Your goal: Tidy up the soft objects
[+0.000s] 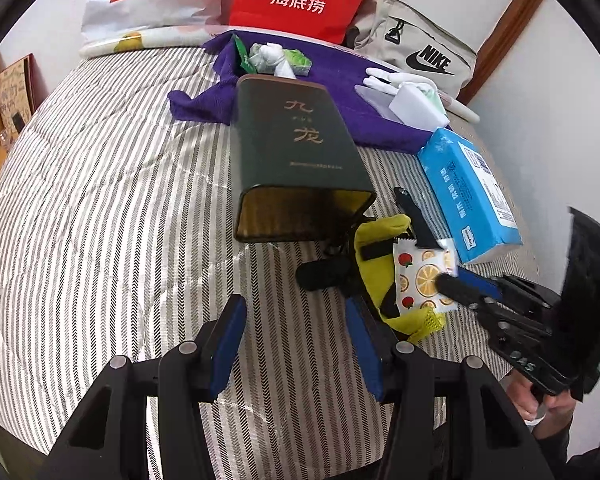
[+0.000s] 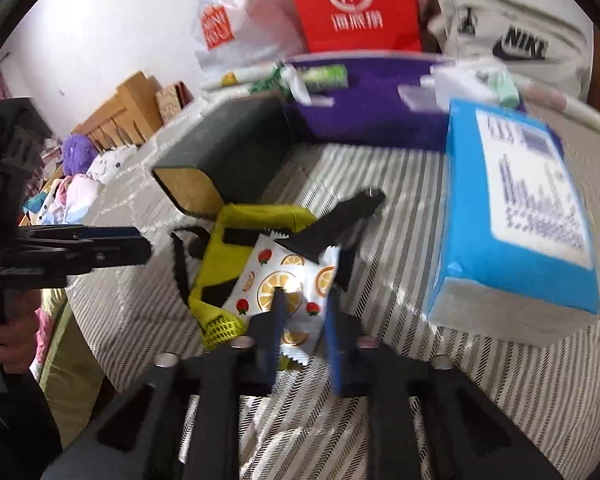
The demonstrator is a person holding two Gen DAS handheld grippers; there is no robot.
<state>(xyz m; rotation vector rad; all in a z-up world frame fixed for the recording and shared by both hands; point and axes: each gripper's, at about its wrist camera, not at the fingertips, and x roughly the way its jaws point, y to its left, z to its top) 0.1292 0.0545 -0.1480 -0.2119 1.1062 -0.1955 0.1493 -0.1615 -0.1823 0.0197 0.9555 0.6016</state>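
right gripper [image 2: 304, 312] is down on the fruit-print packet [image 2: 284, 280], jaws narrowed around its near end. the right-wrist view is blurred, so i can't tell if the pads are actually biting the wrapper or just straddling it. left gripper [image 1: 296, 344] hangs about half open over bare striped quilt [image 1: 100, 200], nothing in it.

packet lies on top of the yellow mesh pouch [image 1: 380, 248], a black strap [image 2: 332, 220] crossing its far edge, just in front of the open mouth of the dark green box [image 1: 292, 152]. blue tissue pack [image 1: 468, 196] sits to its right, near but apart.

my read: step in hand is picking the packet off the pile.

- grip more than the crimped edge, the film looks slippery
- lift straight up and slow, that strap could drag along
- watch that a pad doesn't catch the pouch mesh underneath
- left could pin the pouch down if it starts to rise
- don't crush it, contents unknown

purple cloth [image 1: 340, 96] at the back already holds other small items.
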